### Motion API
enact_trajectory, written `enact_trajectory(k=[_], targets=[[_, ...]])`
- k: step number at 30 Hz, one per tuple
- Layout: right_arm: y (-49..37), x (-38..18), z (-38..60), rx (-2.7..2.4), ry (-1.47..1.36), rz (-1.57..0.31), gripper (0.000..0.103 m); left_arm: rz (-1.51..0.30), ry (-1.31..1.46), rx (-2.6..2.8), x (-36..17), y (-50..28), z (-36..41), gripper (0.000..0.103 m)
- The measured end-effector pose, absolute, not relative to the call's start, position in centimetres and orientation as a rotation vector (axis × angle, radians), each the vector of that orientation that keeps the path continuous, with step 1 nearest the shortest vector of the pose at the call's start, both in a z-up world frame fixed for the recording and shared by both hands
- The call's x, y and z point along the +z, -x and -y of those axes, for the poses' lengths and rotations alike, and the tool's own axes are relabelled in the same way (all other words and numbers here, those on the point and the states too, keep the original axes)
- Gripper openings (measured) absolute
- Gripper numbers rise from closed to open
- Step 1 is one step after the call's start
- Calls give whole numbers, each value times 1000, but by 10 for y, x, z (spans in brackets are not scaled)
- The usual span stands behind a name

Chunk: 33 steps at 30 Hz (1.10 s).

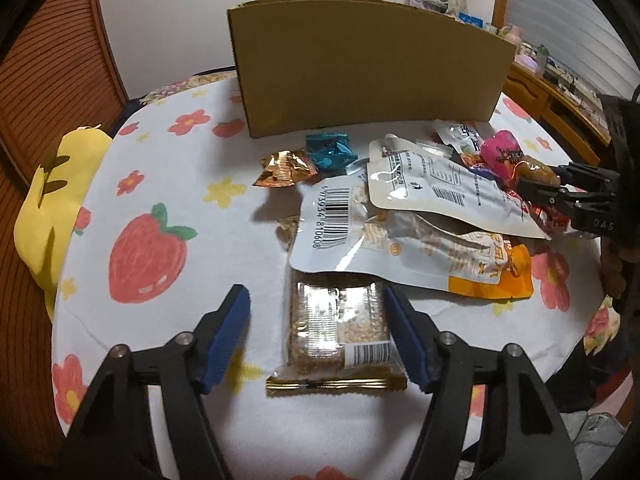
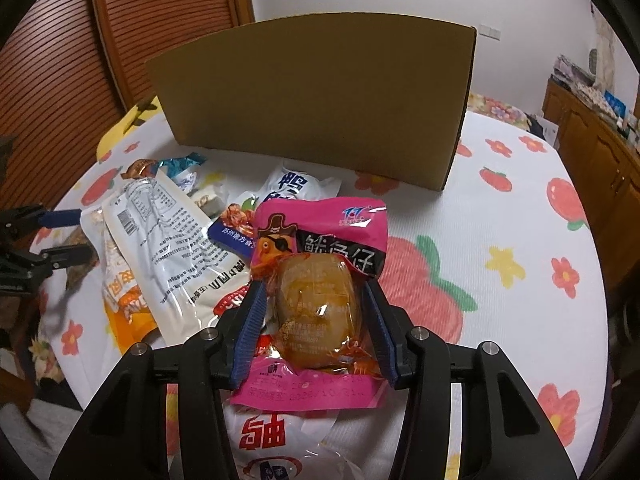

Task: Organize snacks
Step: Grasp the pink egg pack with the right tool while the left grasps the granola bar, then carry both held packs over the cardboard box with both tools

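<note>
Clearly the brown egg pouch (image 2: 316, 312) is light, slick and rounded, so I'd take it across its fat middle, not the crinkly seal. It sits between my right gripper (image 2: 314, 322) pads, on a pink packet (image 2: 320, 228) atop the snack pile; whether I'm squeezing yet, I cannot tell. My left gripper (image 1: 316, 336) is spread wide around the stiff sesame bar (image 1: 338, 330) on the tablecloth (image 1: 168, 184), one pad just beside it. Beyond stands the cardboard box (image 2: 316, 96).

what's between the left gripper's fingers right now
A clear-wrapped sesame bar lies on the tablecloth between the open left gripper fingers, its far end tucked under a white barcode pouch. The left wrist view shows this.
</note>
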State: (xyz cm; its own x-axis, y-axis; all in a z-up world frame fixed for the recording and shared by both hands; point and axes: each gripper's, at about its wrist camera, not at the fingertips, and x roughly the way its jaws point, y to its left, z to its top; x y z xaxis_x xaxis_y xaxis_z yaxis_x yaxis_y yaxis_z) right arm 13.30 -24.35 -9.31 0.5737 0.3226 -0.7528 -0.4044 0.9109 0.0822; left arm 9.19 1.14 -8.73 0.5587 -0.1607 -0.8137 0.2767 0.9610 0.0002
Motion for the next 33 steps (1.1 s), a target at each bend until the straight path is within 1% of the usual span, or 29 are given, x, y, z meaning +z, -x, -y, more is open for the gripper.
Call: enact_trajectory(k=[2, 4, 6, 10, 23, 30, 33], targets=[[-133, -93, 243, 426, 104, -860, 50, -951, -126, -264, -88, -92, -12, 63], [-133, -94, 244, 426, 104, -859, 50, -954, -115, -272, -89, -93, -12, 54], [-133, -94, 243, 427, 101, -860, 50, -948, -116, -268, -89, -93, -13, 48], [-134, -94, 244, 427, 97, -859, 50, -933, -109, -271, -88, -90, -16, 43], [-134, -95, 245, 430, 86, -858, 50, -889, -28, -230, -85, -69, -56, 41], [-133, -94, 245, 432, 84, -856, 50, -848, -9, -221, -76, -66, -62, 41], [-133, -94, 246, 433, 80, -851, 47, -825, 0, -214, -73, -64, -62, 41]])
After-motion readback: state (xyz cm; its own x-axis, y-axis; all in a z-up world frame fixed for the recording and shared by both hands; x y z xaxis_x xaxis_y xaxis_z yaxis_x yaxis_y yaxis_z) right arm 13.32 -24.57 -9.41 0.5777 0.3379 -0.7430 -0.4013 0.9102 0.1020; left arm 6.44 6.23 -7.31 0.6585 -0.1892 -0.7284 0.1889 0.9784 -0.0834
